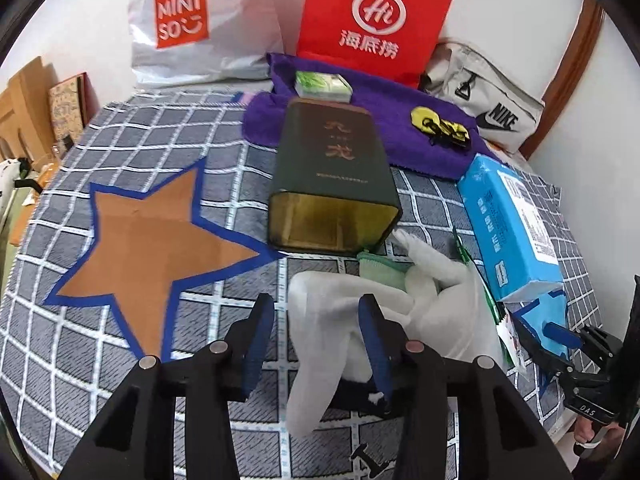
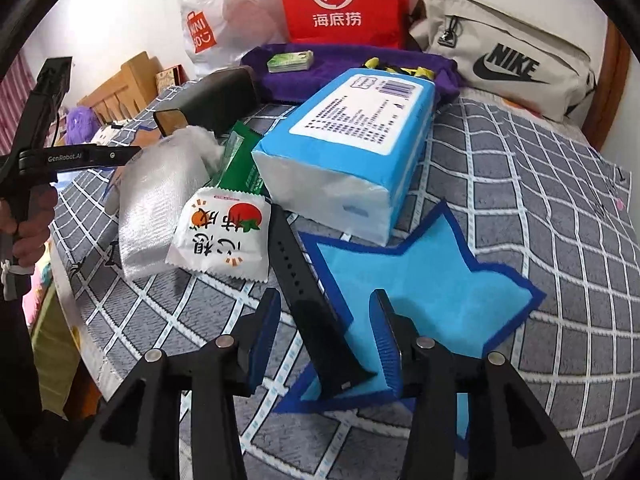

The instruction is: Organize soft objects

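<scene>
My left gripper (image 1: 318, 336) is open, its jaws astride a white cloth glove (image 1: 320, 320) that lies on the checked bedspread (image 1: 224, 184); the glove also shows in the right wrist view (image 2: 154, 208). A small green pouch (image 1: 380, 270) lies just beyond it. An orange star patch (image 1: 148, 248) lies to the left. My right gripper (image 2: 324, 332) is open over a black watch strap (image 2: 308, 300) that lies at the edge of a light blue star patch (image 2: 432, 288). A blue tissue pack (image 2: 352, 148) lies behind, also in the left wrist view (image 1: 512, 224).
A dark green tin (image 1: 336, 184) lies on its side. A purple towel (image 1: 380, 120) holds a small card pack (image 1: 322, 86) and yellow-black item (image 1: 440, 126). Snack packets (image 2: 224, 236) lie by the glove. Miniso bag (image 1: 192, 20), red bag (image 1: 372, 20) and Nike bag (image 2: 504, 52) line the wall.
</scene>
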Available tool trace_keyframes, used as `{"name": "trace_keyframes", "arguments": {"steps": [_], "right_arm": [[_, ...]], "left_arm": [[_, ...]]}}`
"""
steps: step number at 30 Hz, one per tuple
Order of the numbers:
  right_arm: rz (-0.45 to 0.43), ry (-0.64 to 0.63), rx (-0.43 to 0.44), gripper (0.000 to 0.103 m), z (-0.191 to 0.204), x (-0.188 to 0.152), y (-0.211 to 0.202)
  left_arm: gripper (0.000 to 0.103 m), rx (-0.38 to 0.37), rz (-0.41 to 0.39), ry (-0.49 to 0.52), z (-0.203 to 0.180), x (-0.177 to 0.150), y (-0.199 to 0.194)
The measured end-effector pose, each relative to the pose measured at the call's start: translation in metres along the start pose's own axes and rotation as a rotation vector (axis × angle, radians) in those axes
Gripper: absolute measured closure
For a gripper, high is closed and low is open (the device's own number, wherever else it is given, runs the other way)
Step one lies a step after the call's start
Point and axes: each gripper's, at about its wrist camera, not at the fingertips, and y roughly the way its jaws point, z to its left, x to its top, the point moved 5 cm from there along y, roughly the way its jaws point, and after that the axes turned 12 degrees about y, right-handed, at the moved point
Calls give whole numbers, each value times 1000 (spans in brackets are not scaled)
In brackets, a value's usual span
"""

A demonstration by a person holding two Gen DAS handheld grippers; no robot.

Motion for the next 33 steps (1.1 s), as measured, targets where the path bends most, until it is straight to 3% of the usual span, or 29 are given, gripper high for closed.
{"name": "trace_keyframes", "arguments": {"steps": [5,7,8,9,10,12,17,21,23,29,33], "right_arm": [[7,-109,-54,55,18,-3,14],[2,-113,-58,59,19,-1,16],[5,-113,-47,65,20,-1,16],[3,-119,-40,76,21,0,17],[0,-126,-42,77,22,-1,17],[-4,-142,-46,79,23,-2,16],[10,-66,3,83,12,-3,6],[-4,-30,-21,84,1,-7,-6],[-10,-8,-16,101,-4,-7,-13],[-4,-2,-32,100,-12,-11,-19],[11,31,-11,91,-17,-8,-11]], "left_arm": [[55,-3,38,22,-6,-1,16],[57,-8,29,31,-9,-2,19],[57,-7,26,34,-10,-2,20],[68,-15,24,39,-11,-2,21],[83,-37,27,44,-14,-2,23],[90,-56,23,55,-18,-1,23],[92,-57,-10,35,-16,3,10],[92,-43,-48,-14,-7,9,-4],[92,-33,-59,-19,-5,11,-11],[92,-29,-63,1,-9,13,-17],[92,-30,-51,2,-12,10,-18]]}}
